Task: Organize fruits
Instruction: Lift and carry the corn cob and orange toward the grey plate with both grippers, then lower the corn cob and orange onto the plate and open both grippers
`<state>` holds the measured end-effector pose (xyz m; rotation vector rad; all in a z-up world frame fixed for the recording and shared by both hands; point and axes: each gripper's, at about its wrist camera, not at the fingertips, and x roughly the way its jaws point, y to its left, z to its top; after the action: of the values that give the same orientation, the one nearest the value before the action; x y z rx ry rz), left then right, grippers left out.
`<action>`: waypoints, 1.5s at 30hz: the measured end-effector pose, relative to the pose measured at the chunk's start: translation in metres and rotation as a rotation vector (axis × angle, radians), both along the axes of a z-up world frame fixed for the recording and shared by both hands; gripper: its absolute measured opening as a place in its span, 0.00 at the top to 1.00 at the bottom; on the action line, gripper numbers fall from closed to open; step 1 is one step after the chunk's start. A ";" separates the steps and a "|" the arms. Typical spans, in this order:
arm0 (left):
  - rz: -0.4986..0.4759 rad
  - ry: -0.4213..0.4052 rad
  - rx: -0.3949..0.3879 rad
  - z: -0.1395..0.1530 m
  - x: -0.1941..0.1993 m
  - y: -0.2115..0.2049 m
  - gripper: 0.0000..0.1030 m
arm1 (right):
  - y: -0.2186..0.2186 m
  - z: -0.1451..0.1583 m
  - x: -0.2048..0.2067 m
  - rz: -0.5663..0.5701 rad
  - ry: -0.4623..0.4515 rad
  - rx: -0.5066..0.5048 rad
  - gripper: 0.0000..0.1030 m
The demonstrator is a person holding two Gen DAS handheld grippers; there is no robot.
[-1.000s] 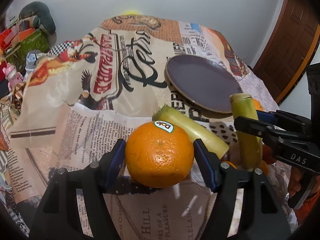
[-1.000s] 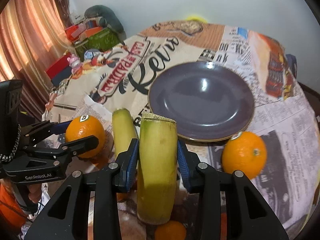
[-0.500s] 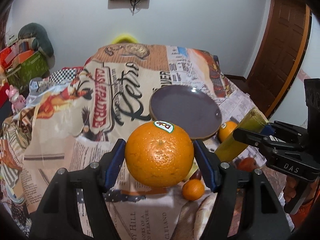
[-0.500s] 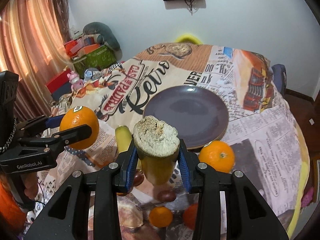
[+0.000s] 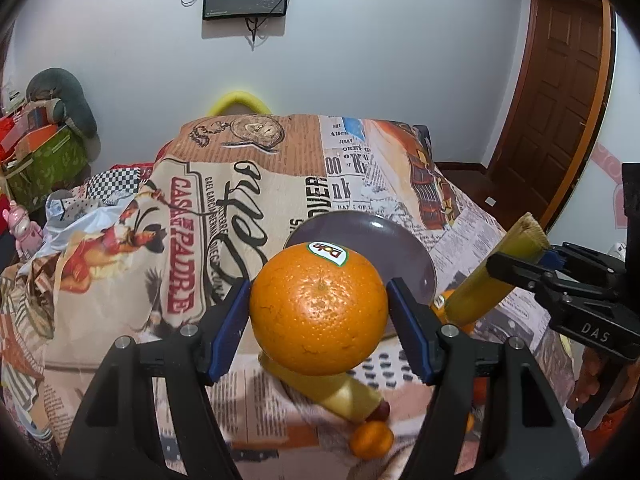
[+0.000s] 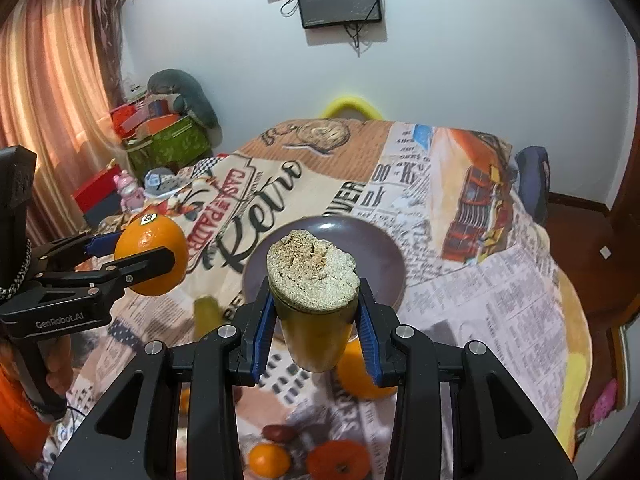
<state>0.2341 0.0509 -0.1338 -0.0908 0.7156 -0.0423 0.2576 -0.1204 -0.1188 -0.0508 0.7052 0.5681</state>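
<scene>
My left gripper (image 5: pixel 319 312) is shut on a large orange (image 5: pixel 319 309) with a Dole sticker, held high above the table; the orange also shows in the right wrist view (image 6: pixel 154 254). My right gripper (image 6: pixel 316 320) is shut on a yellow-green cut stalk (image 6: pixel 314 300) with a fibrous end, held tilted above the table; the stalk also shows in the left wrist view (image 5: pixel 494 280). A dark purple plate (image 6: pixel 384 264) lies on the printed tablecloth beyond both grippers. A second stalk piece (image 5: pixel 340 394) lies below the orange.
Another orange (image 6: pixel 356 376), small tangerines (image 6: pixel 269 460) and dark red fruits (image 6: pixel 279 433) lie on the near table. Boxes and toys (image 6: pixel 160 140) stand at the left by a curtain. A wooden door (image 5: pixel 560 100) is at the right.
Both grippers have lifted their fruit well up off the table and pulled back; the plate and table now look smaller and farther away. The stalk has tilted so its cut end faces the right camera.
</scene>
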 end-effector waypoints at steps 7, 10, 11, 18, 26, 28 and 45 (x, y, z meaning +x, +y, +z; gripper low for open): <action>-0.010 0.010 0.012 -0.006 0.031 -0.002 0.34 | -0.001 -0.005 0.021 -0.010 0.009 -0.010 0.67; -0.022 0.032 0.014 -0.015 0.045 -0.003 0.34 | 0.003 -0.012 0.032 -0.007 0.024 -0.017 0.67; -0.029 0.039 0.017 -0.018 0.049 -0.004 0.34 | 0.003 -0.015 0.036 -0.005 0.034 -0.018 0.67; -0.040 0.101 0.015 -0.040 0.074 0.000 0.34 | 0.013 -0.036 0.063 0.024 0.098 -0.049 0.67; -0.079 0.170 0.019 -0.061 0.103 -0.008 0.34 | 0.024 -0.048 0.091 0.040 0.136 -0.064 0.67; -0.086 0.187 0.022 -0.065 0.110 -0.010 0.34 | 0.027 -0.050 0.100 0.039 0.144 -0.064 0.67; -0.058 0.254 -0.001 -0.088 0.137 -0.005 0.33 | 0.036 -0.058 0.117 0.040 0.139 -0.124 0.64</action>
<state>0.3710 0.0460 -0.2220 -0.0771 0.9720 -0.0876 0.3745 -0.0840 -0.1772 -0.1424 0.8764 0.5694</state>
